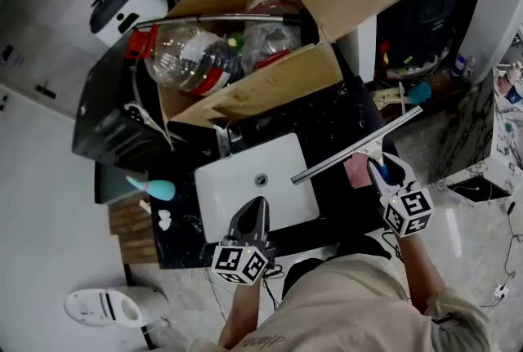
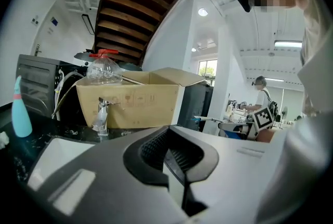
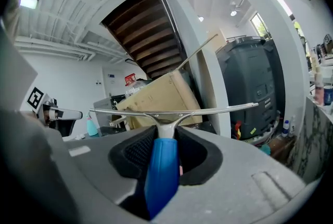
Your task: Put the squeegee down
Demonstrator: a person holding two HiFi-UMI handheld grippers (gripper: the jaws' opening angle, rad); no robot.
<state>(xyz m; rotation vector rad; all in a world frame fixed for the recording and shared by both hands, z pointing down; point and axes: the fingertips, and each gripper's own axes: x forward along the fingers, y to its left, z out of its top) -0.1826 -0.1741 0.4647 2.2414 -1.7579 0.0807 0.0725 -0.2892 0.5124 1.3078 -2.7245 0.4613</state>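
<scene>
The squeegee (image 1: 357,148) has a long metal blade and a blue handle (image 3: 162,171). My right gripper (image 1: 384,169) is shut on that handle and holds the blade slanted in the air over the black countertop (image 1: 327,118), just right of the white sink (image 1: 221,195). In the right gripper view the blade (image 3: 208,110) runs nearly level across the jaws. My left gripper (image 1: 255,208) hovers over the sink's near edge, its jaws together with nothing between them (image 2: 174,153).
An open cardboard box (image 1: 282,85) with plastic bottles (image 1: 188,56) stands behind the sink, by the faucet (image 1: 225,142). A teal bottle (image 1: 155,189) lies at the counter's left end. Something pink (image 1: 356,172) lies under the squeegee. A dark appliance (image 1: 106,118) is at the left.
</scene>
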